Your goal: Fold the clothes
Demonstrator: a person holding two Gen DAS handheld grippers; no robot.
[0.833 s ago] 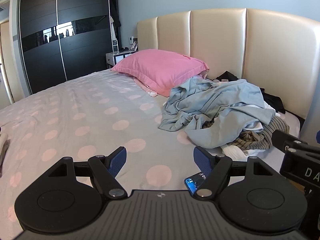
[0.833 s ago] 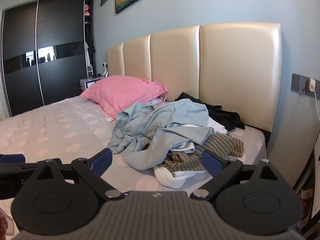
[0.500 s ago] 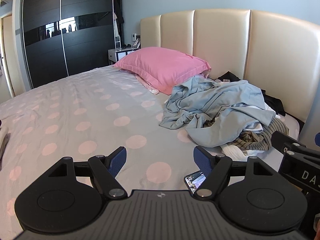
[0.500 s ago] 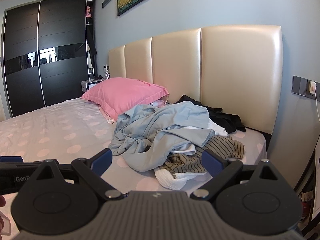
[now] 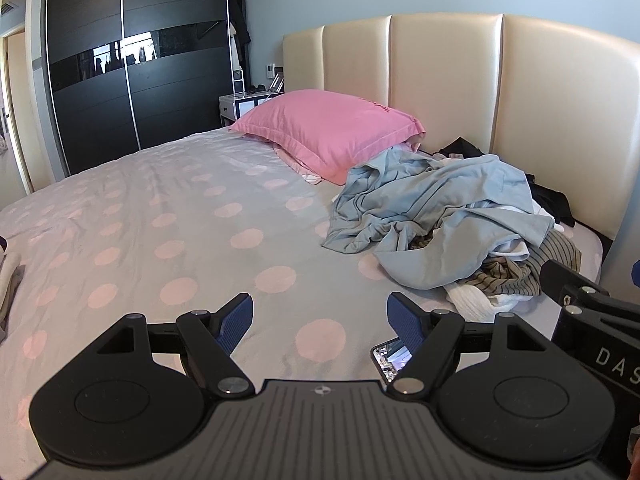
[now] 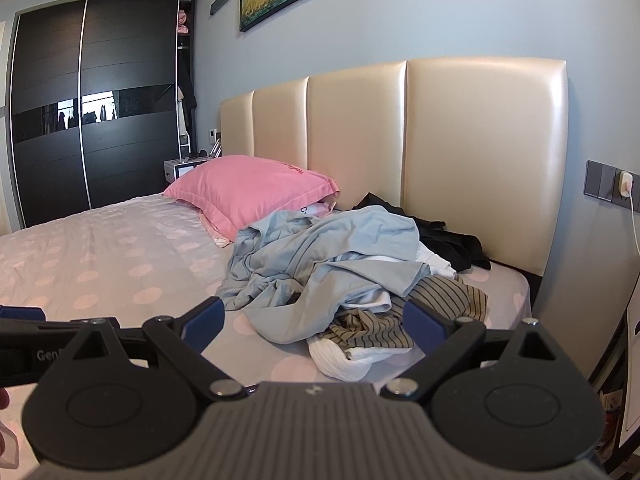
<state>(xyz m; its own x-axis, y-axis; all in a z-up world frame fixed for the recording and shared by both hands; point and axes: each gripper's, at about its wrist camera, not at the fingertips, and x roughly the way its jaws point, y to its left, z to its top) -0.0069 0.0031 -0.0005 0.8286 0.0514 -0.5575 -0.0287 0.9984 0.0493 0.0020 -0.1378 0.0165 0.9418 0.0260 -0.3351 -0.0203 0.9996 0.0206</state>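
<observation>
Above the bed [image 5: 180, 208], both grippers' fingers [image 5: 236, 322] spread apart, empty, near the clothes pile [image 6: 340, 264].

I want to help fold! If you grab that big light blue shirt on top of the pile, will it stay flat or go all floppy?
Probably floppy: the light blue shirt lies crumpled in soft folds. It may drag the striped garment tangled beneath it.

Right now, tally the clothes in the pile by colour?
Light blue garment: 1
Black garment: 1
Striped olive garment: 1
White garment: at least 1; more white shows deeper in, cannot tell if separate
Total: at least 4, all unfolded; left gripper and right gripper open.
</observation>
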